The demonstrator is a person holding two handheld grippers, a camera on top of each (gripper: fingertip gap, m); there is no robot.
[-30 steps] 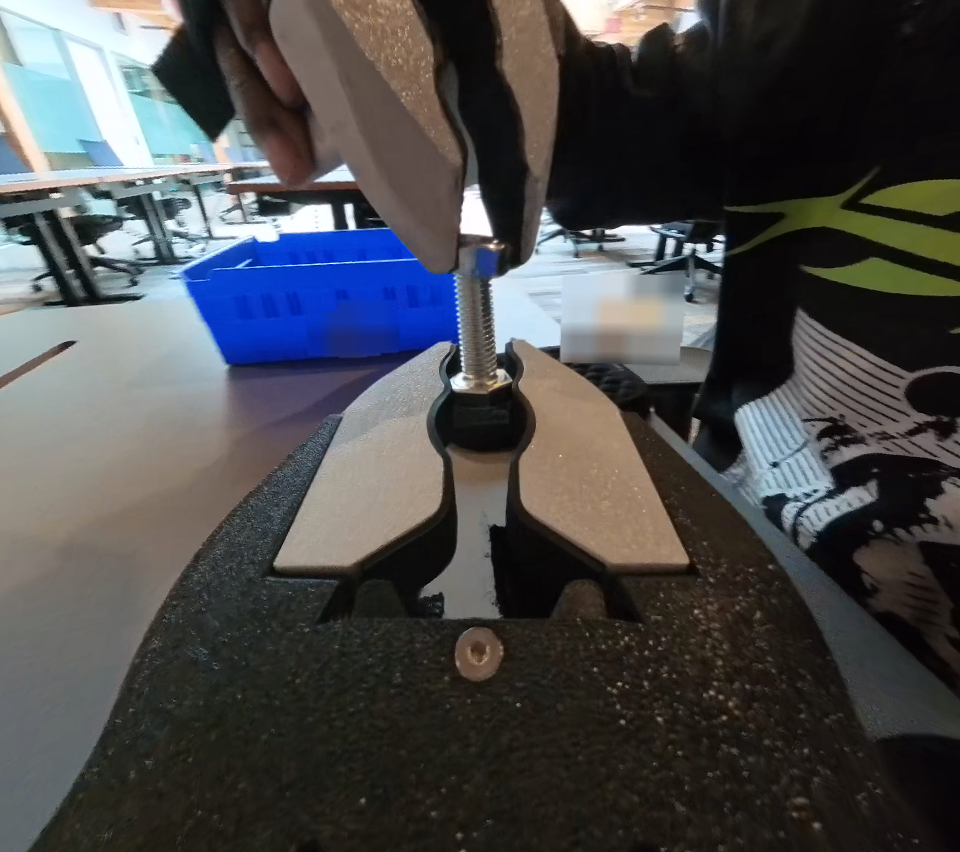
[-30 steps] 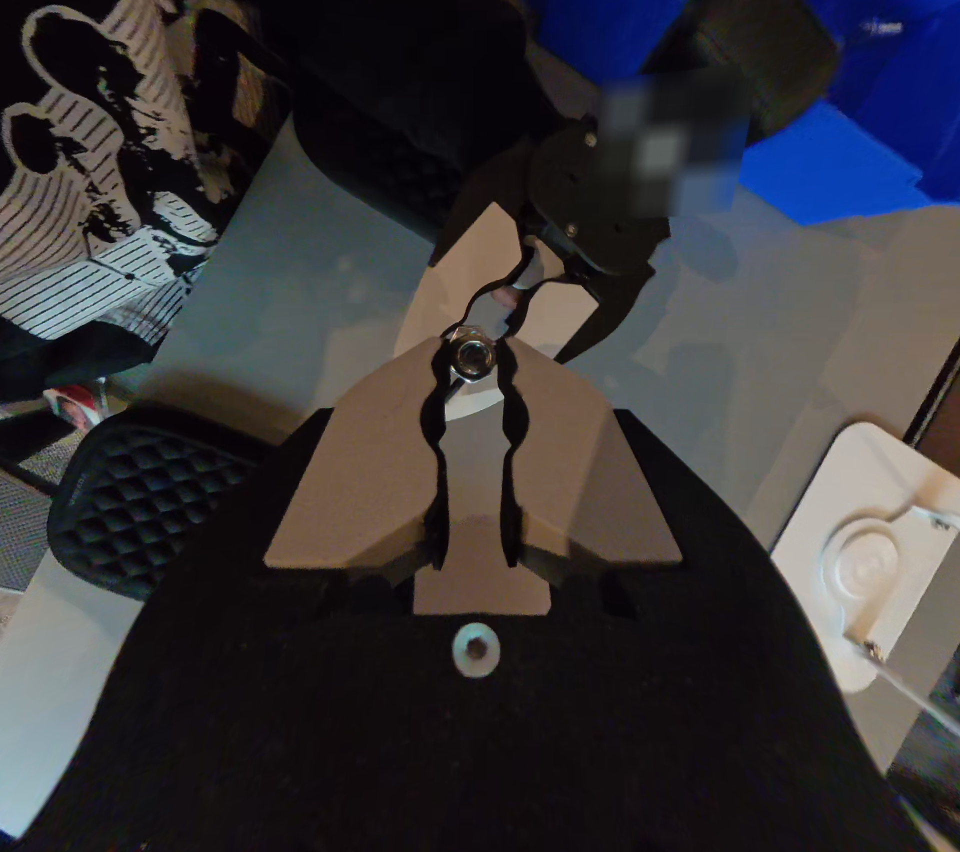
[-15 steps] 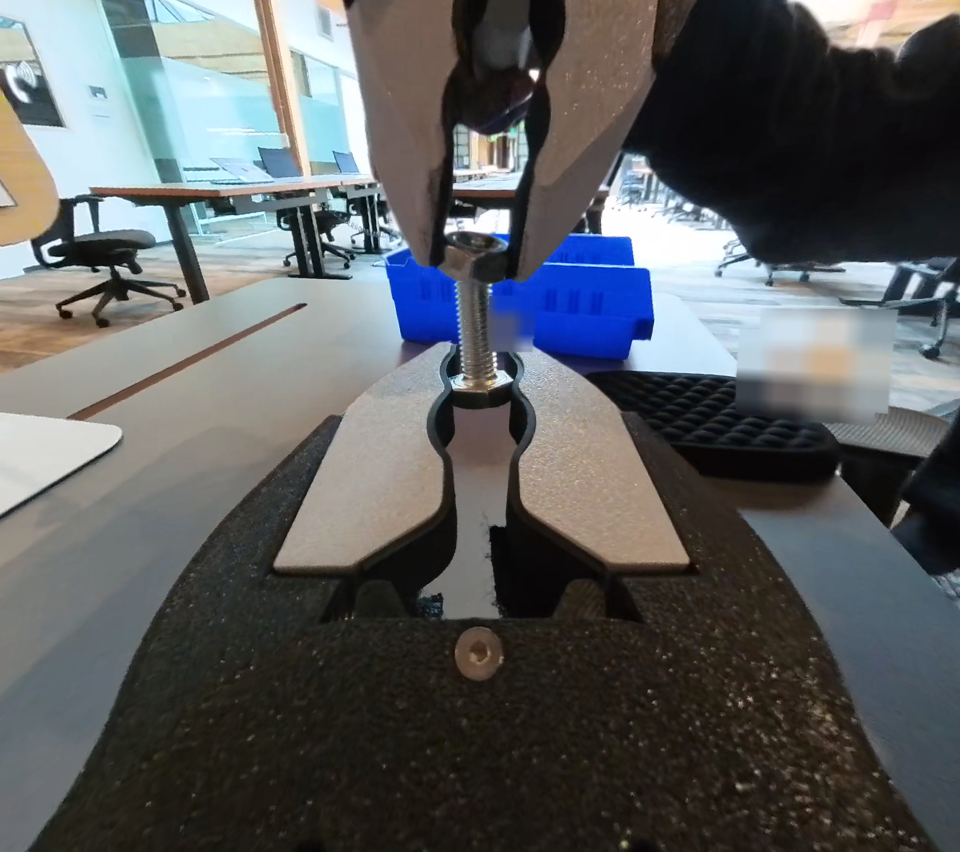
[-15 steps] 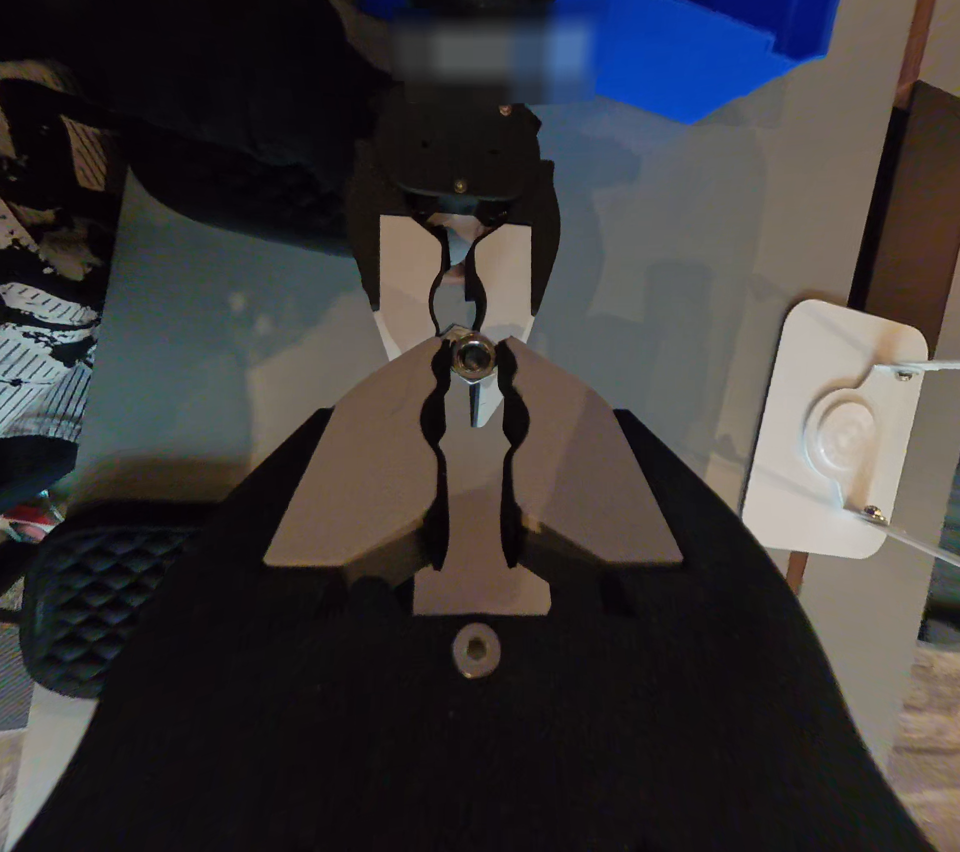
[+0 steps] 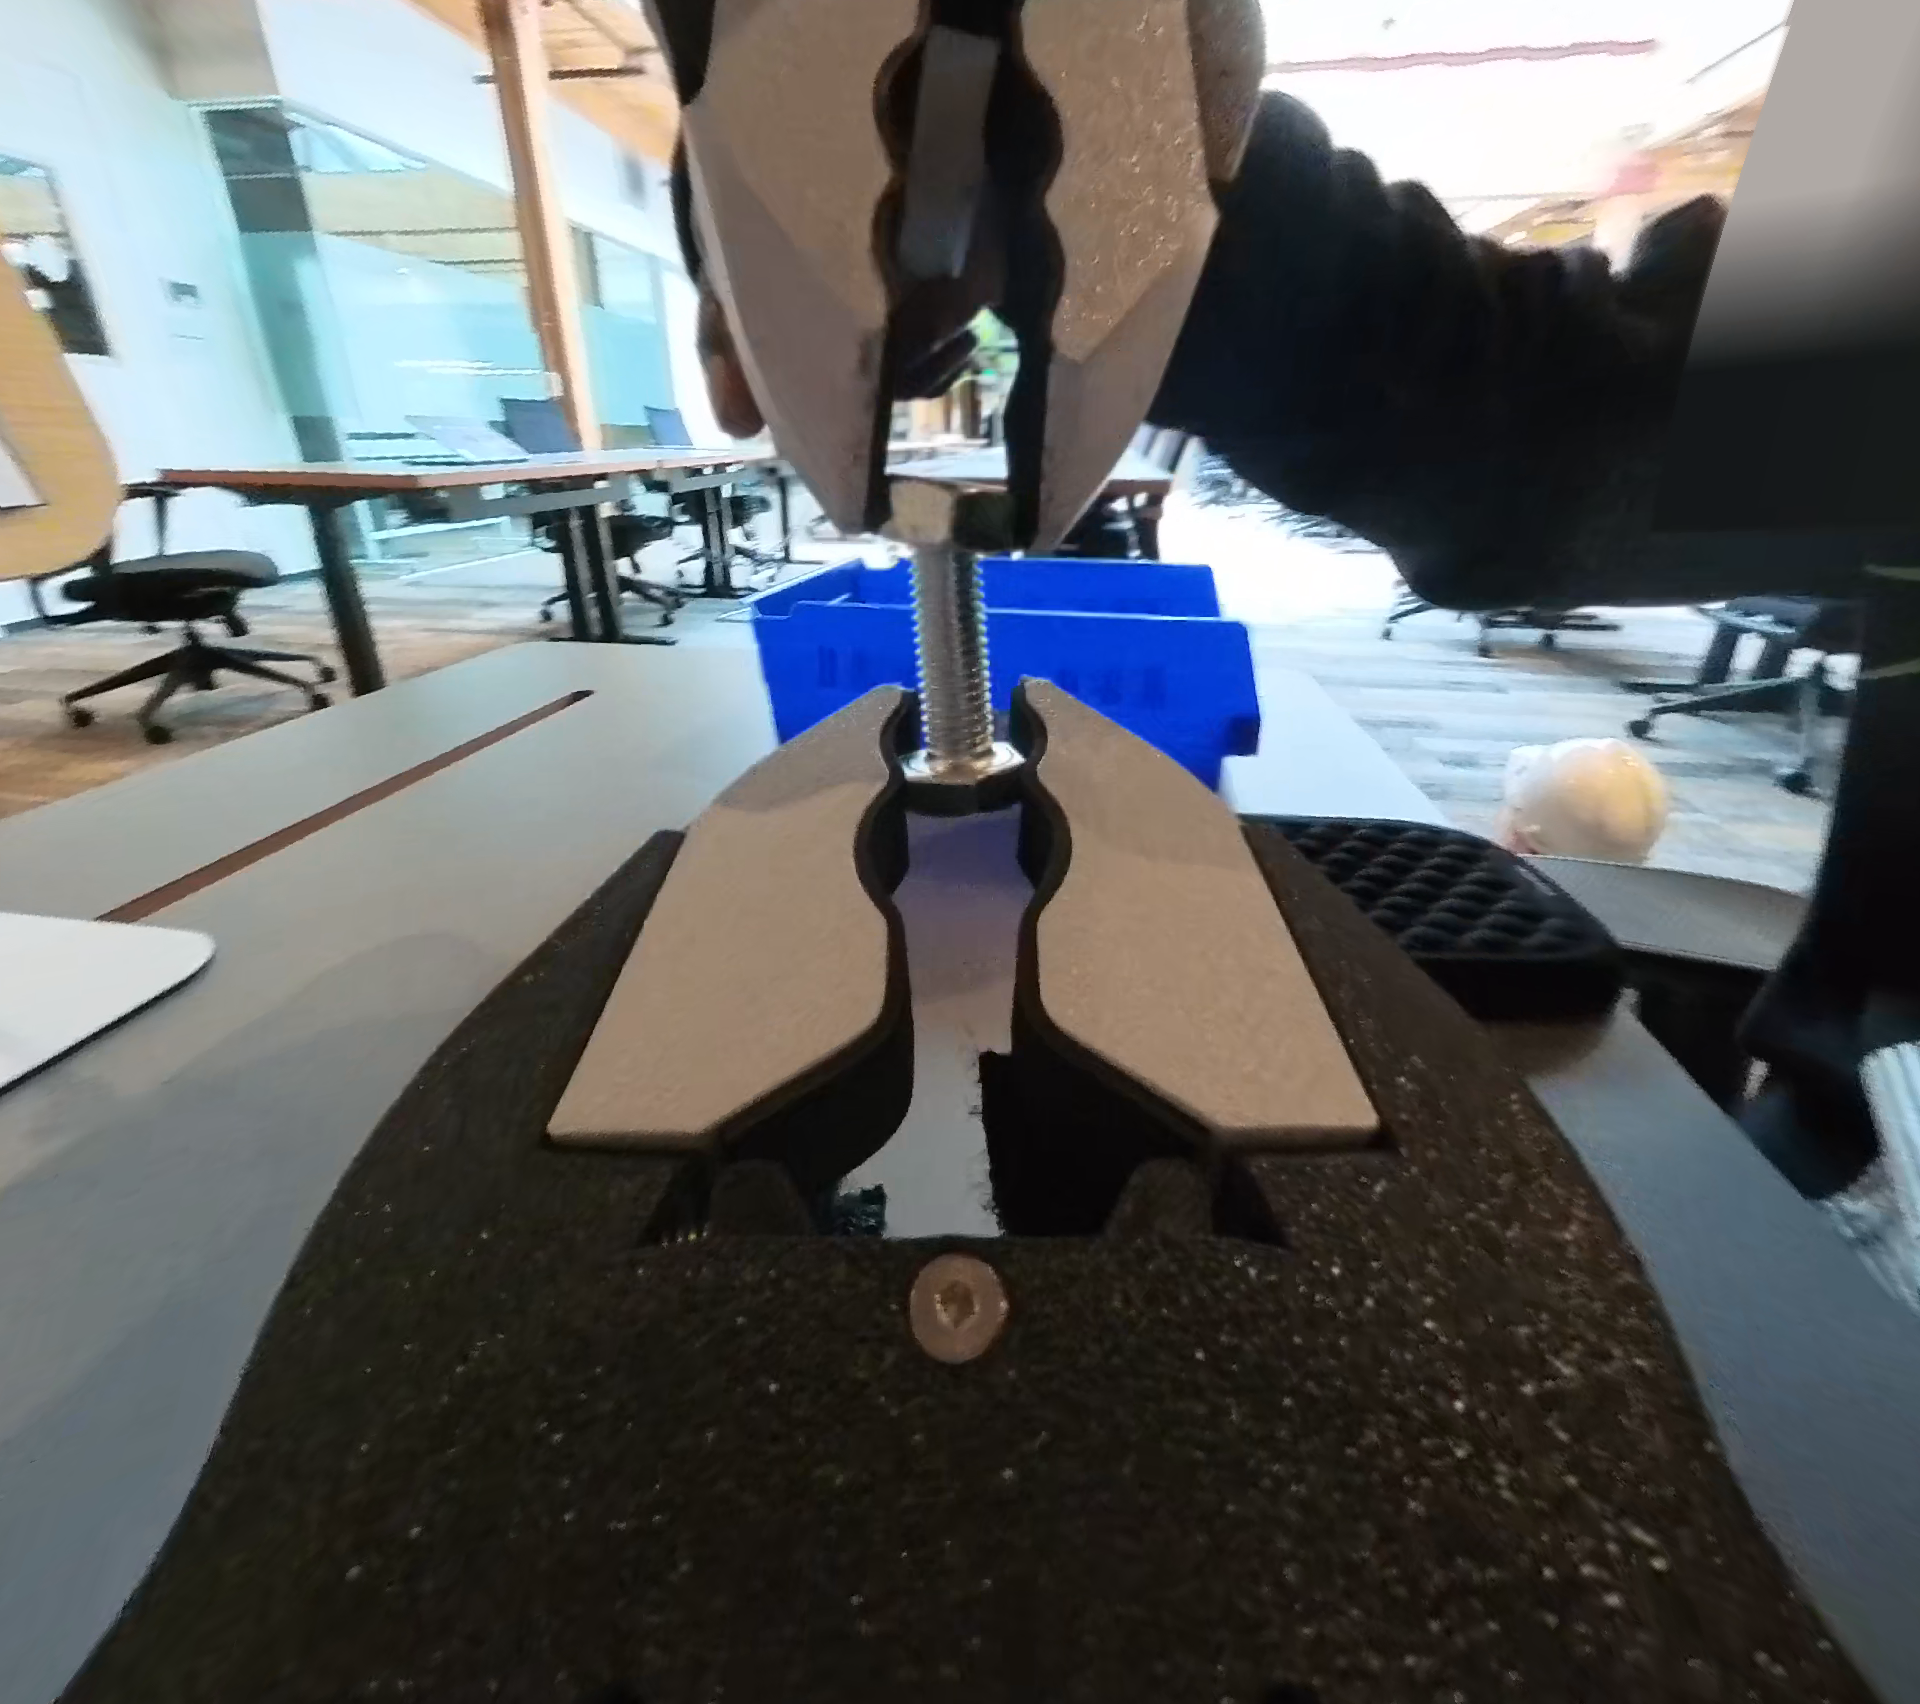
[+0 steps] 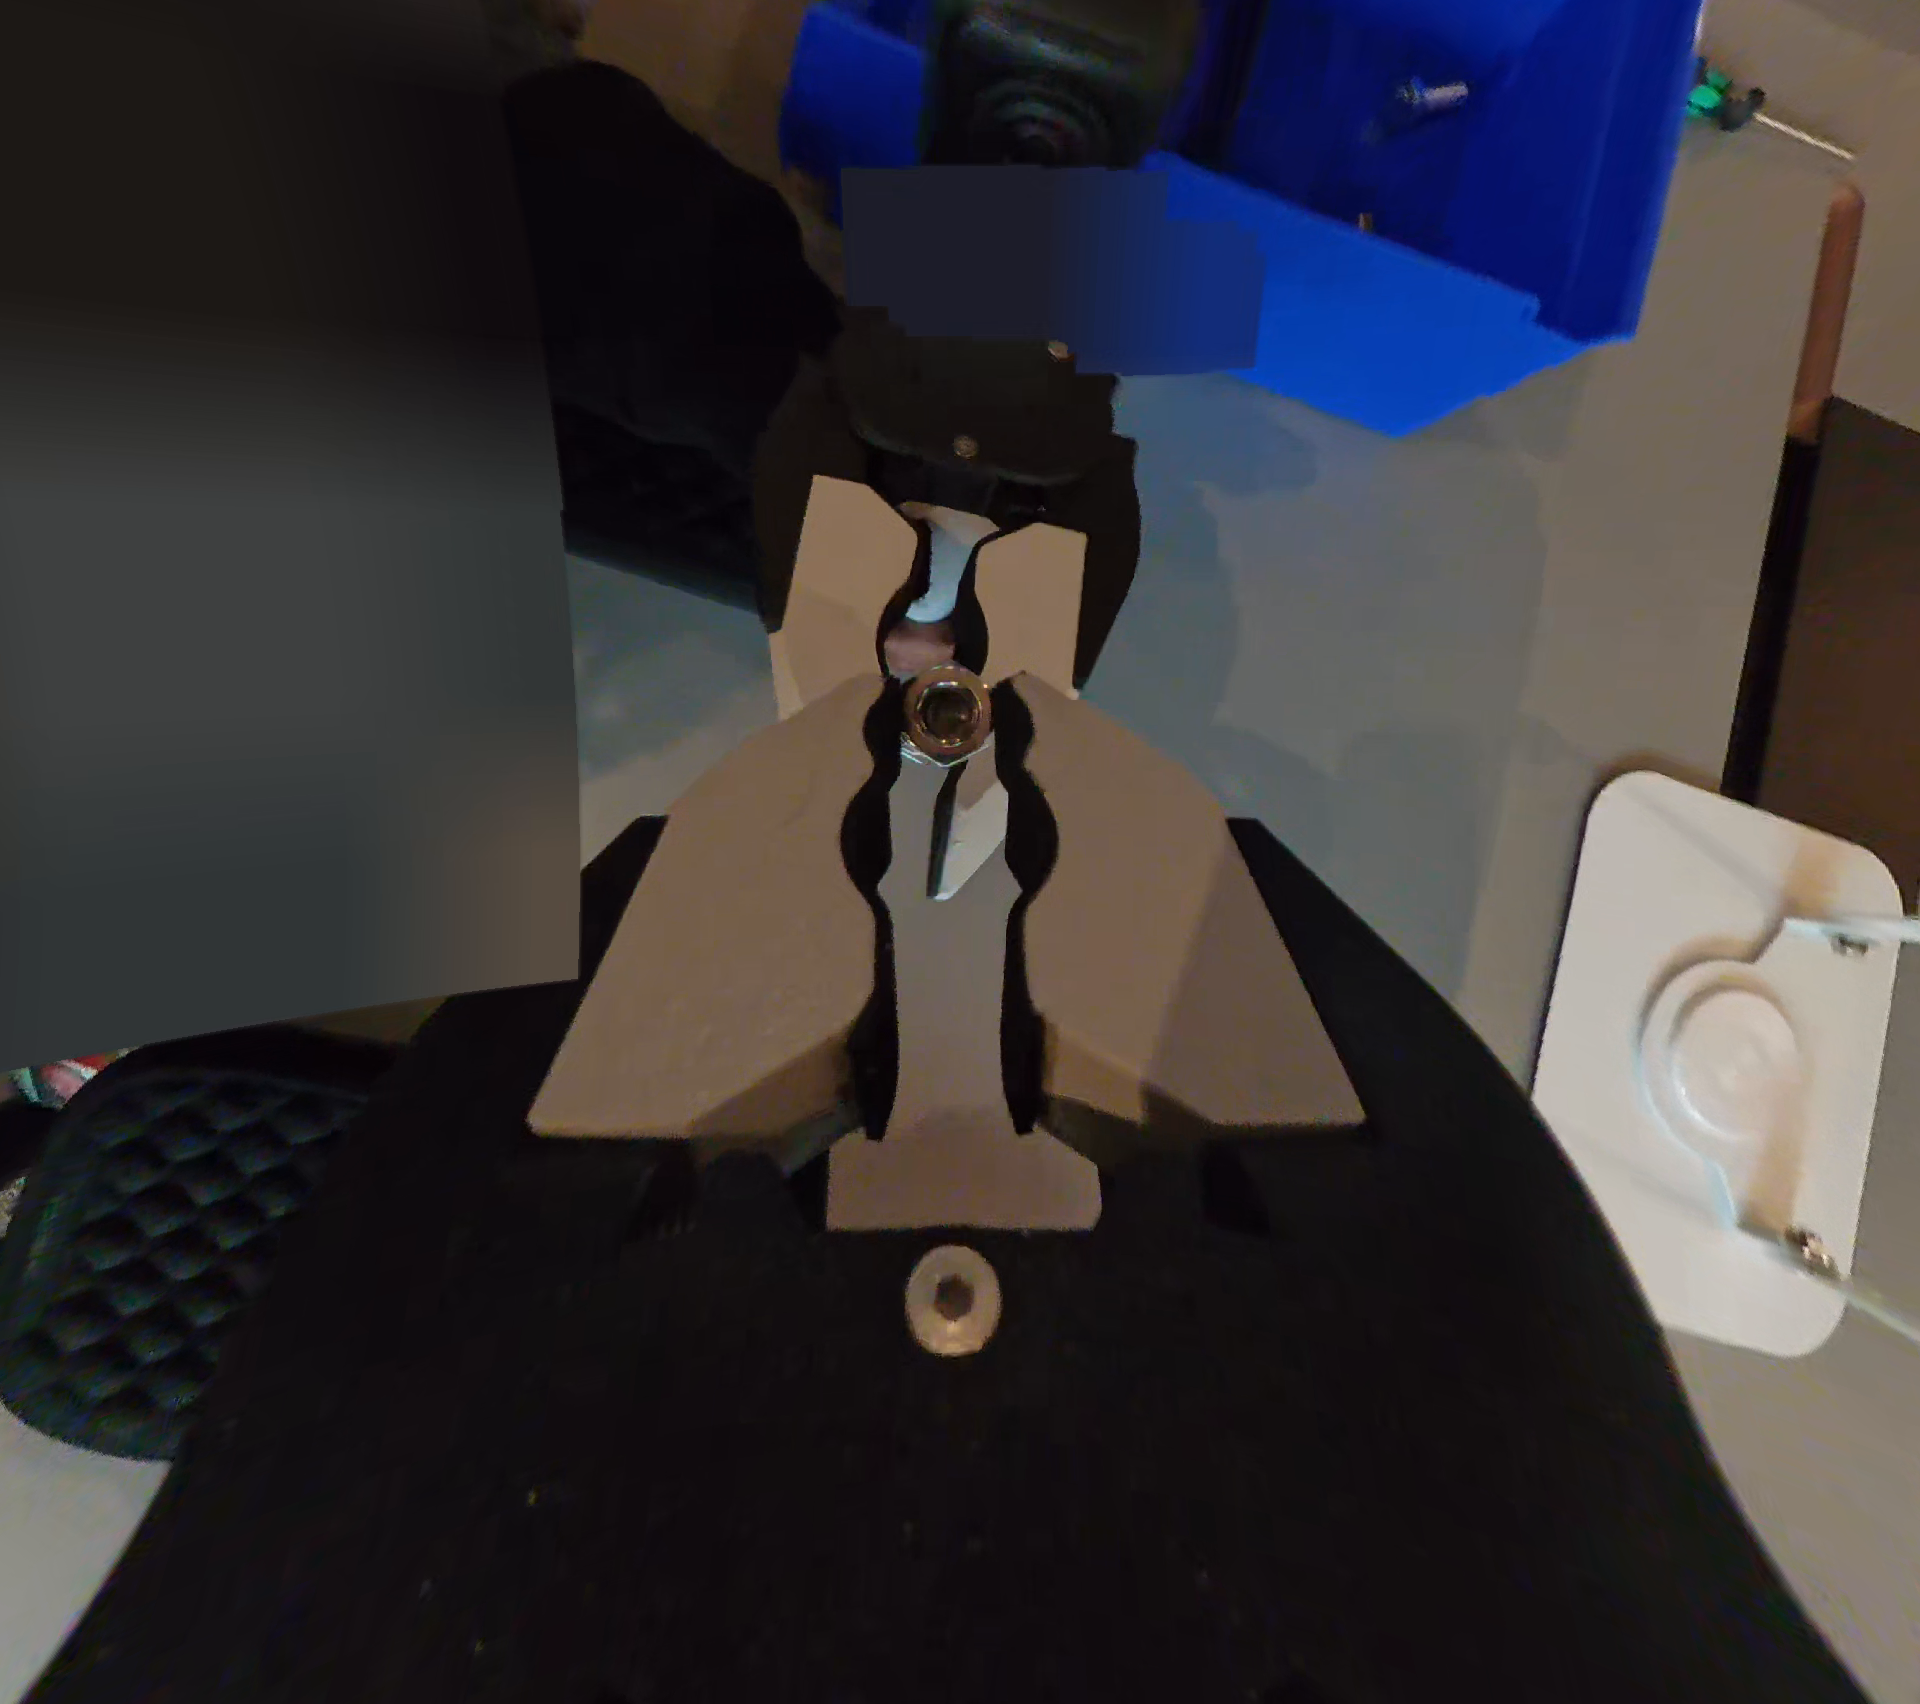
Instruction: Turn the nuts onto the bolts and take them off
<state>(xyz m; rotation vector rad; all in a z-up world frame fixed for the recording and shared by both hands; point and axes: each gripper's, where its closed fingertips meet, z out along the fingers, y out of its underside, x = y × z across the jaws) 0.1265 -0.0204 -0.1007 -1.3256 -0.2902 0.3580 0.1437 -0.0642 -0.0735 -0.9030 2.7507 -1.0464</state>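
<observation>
Steel bolt [image 5: 948, 657] upright above grey table [image 5: 416, 823], head up, hex nut [image 5: 958, 766] at lower end of thread. Left gripper [image 5: 958, 724] closed on nut, level with table. Right gripper [image 5: 951, 511] descends from above, fingers clamped on bolt head. Blue bin [image 5: 1122, 667] behind bolt; black mesh pad [image 5: 1455, 916] at right; white plate [image 6: 1714, 1062] on table beside the grippers.

an open-plan office: rows of long desks [image 5: 457, 480] with black swivel chairs [image 5: 182, 605], glass partition walls [image 5: 416, 324] behind them, exposed timber ceiling beams [image 5: 520, 200], and a grey table [image 5: 416, 781] carrying a blue parts bin [image 5: 1122, 667].
</observation>
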